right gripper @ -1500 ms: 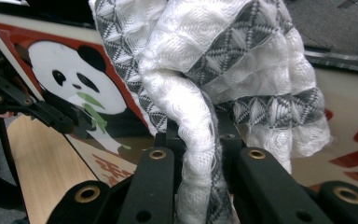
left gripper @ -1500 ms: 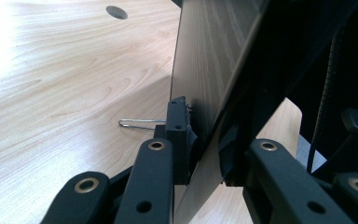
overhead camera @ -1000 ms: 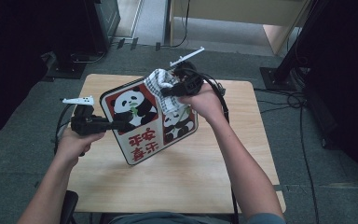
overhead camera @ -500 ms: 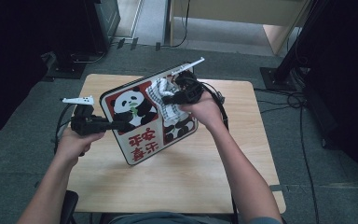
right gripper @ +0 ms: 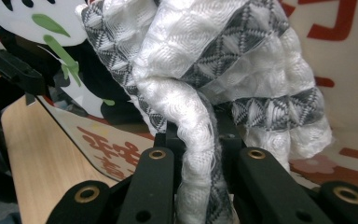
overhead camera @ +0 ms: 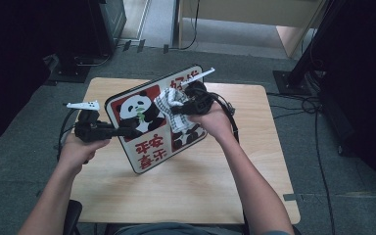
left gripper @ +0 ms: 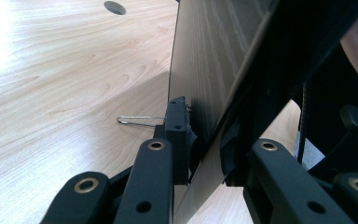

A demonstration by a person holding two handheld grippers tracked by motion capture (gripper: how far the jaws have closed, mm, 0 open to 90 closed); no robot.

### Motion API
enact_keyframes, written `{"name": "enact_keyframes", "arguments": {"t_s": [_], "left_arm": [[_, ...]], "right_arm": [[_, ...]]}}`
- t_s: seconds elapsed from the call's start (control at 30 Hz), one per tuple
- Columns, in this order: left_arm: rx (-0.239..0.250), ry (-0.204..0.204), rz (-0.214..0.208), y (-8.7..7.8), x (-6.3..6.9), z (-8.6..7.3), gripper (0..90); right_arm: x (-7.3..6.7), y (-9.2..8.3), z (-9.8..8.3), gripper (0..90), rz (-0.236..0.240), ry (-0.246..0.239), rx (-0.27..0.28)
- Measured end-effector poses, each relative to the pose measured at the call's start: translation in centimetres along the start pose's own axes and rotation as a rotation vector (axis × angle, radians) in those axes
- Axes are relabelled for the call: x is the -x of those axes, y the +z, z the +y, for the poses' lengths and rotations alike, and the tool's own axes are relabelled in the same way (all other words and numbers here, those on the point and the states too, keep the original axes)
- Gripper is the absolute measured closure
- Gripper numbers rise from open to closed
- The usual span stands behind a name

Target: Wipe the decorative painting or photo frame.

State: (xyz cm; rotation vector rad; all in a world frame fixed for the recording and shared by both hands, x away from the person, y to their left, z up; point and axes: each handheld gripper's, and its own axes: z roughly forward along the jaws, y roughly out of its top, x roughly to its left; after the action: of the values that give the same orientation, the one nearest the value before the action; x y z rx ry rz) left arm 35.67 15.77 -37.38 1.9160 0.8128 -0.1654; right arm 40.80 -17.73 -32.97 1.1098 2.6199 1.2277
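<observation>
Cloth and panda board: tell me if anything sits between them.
Nothing visible does. The cloth, clamped in the right gripper, lies against the board, which the left gripper holds tilted by its edge.

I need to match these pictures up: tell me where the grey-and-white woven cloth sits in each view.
High view: the grey-and-white woven cloth lies centre, against the panda-printed sign board.
Left claw view: not in it; the board's dark back rises there.
Right claw view: cloth across the middle, clamped between the black jaws.
Shared landmark: the board.
</observation>
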Motion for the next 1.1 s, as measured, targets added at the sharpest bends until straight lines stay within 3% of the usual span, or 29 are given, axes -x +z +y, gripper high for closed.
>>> {"name": "enact_keyframes", "arguments": {"t_s": [1.1], "left_arm": [[0.006,-0.013,-0.011,0.0,-0.2,0.0,77.0]], "right_arm": [[1.0,2.3,-4.1,81.9,0.019,0.059,-0.022]]}}
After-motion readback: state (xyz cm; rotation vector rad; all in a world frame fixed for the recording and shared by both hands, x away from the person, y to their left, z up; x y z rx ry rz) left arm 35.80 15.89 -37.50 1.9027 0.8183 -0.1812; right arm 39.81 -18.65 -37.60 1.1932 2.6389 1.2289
